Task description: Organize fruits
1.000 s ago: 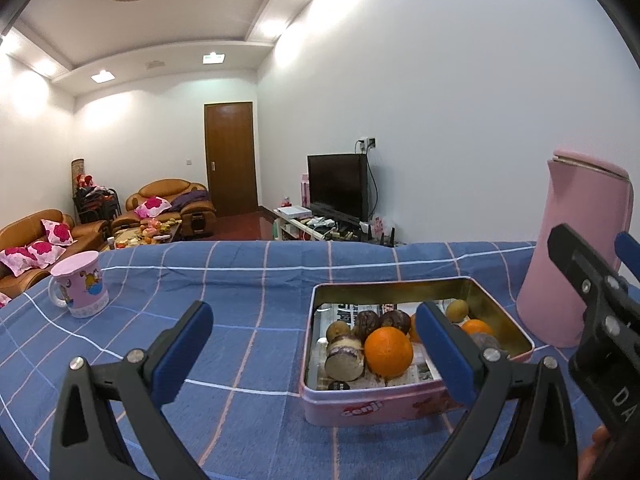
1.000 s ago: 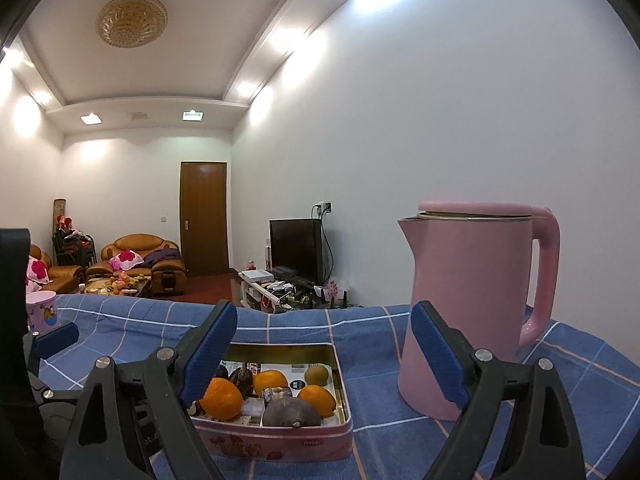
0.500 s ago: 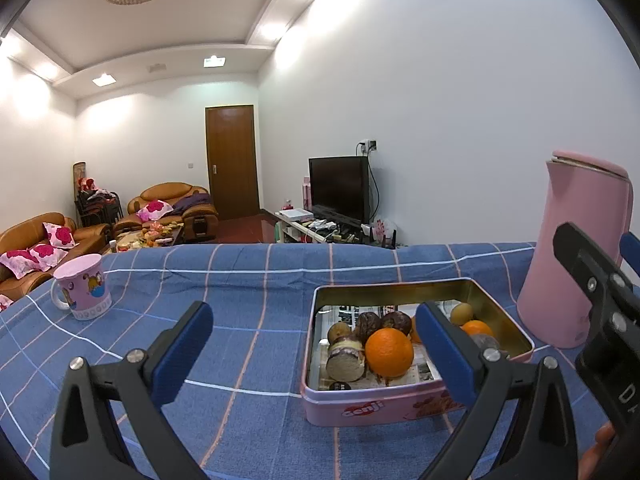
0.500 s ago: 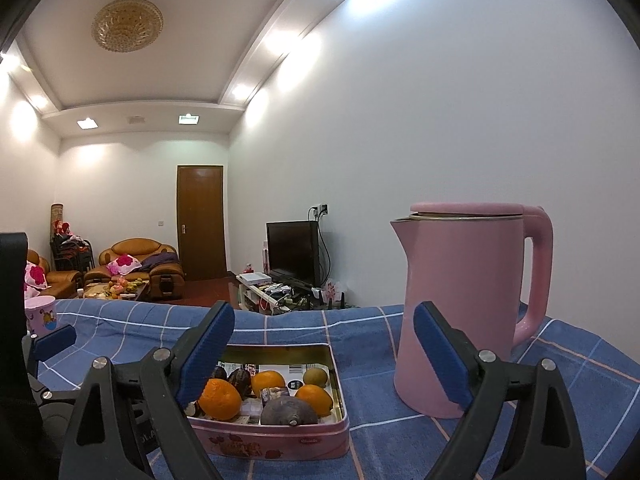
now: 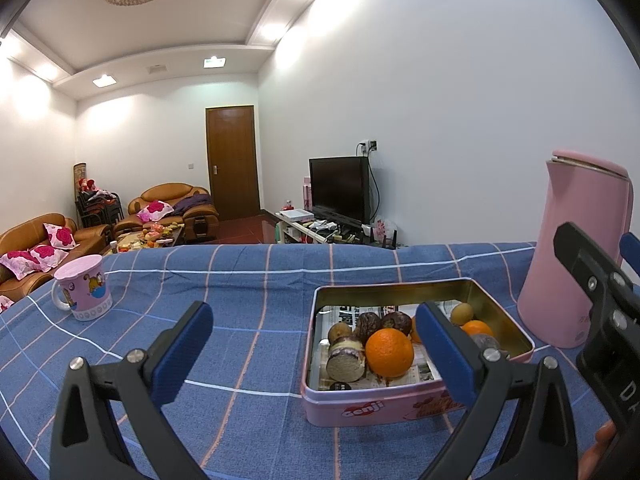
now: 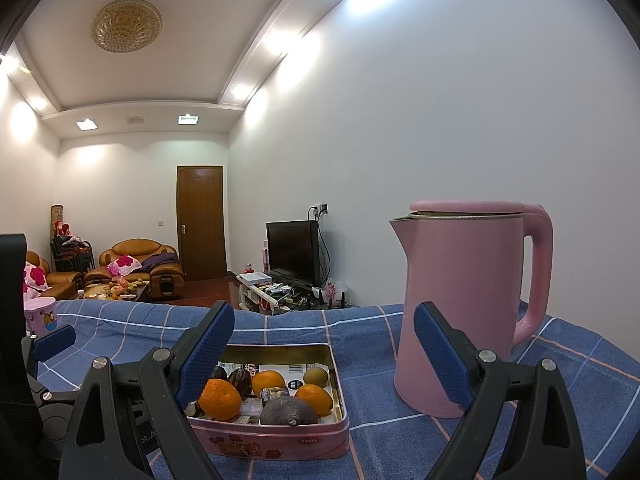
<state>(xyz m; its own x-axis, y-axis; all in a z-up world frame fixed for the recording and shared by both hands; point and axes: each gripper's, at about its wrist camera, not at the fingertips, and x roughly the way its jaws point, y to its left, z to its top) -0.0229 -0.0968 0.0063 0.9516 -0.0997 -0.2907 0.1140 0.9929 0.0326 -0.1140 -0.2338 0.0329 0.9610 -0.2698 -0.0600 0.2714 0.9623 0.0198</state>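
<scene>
Little has changed: my left gripper and right gripper, both spread and empty, have barely drifted; fruit lies together in the pink tin.

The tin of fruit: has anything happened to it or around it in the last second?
Nothing was picked up or let go. Both cameras drifted slightly, so the tin sits a little lower in the left view. Both hand-held grippers, left and right, stay open; fruit, kettle and mug are unmoved.
</scene>
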